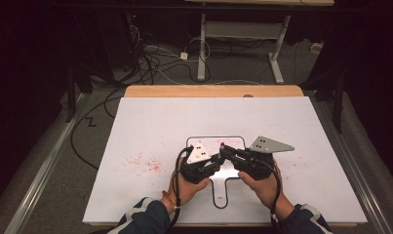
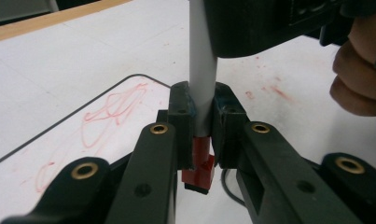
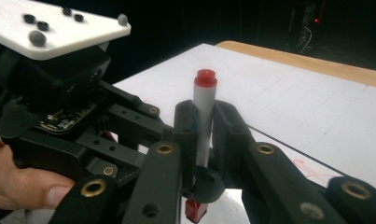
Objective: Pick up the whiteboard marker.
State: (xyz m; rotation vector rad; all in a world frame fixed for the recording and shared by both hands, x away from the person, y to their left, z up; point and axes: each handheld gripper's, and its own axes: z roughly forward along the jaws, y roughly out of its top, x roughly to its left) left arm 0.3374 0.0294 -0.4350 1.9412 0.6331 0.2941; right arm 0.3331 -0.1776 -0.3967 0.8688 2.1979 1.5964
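A marker with a grey-white barrel (image 3: 204, 116) and a red end plug (image 1: 222, 144) stands nearly upright over the small whiteboard (image 1: 233, 142). Both grippers hold it. In the left gripper view my left gripper (image 2: 202, 116) is shut on the barrel just above the red cap (image 2: 198, 169), which sticks out below the jaws. My right gripper (image 3: 204, 126) is shut on the barrel higher up, with the red plug (image 3: 205, 77) rising above its jaws. In the high view the left gripper (image 1: 217, 159) and the right gripper (image 1: 224, 152) meet tip to tip at the table's near middle.
The whiteboard, black-edged with a handle (image 1: 220, 195) pointing toward me, carries red scribbles (image 2: 113, 109). Red marks (image 1: 147, 162) dot the white table cover (image 1: 150, 122) to the left. A wooden table edge (image 1: 213, 91) runs along the far side; cables (image 1: 150, 63) lie on the floor beyond.
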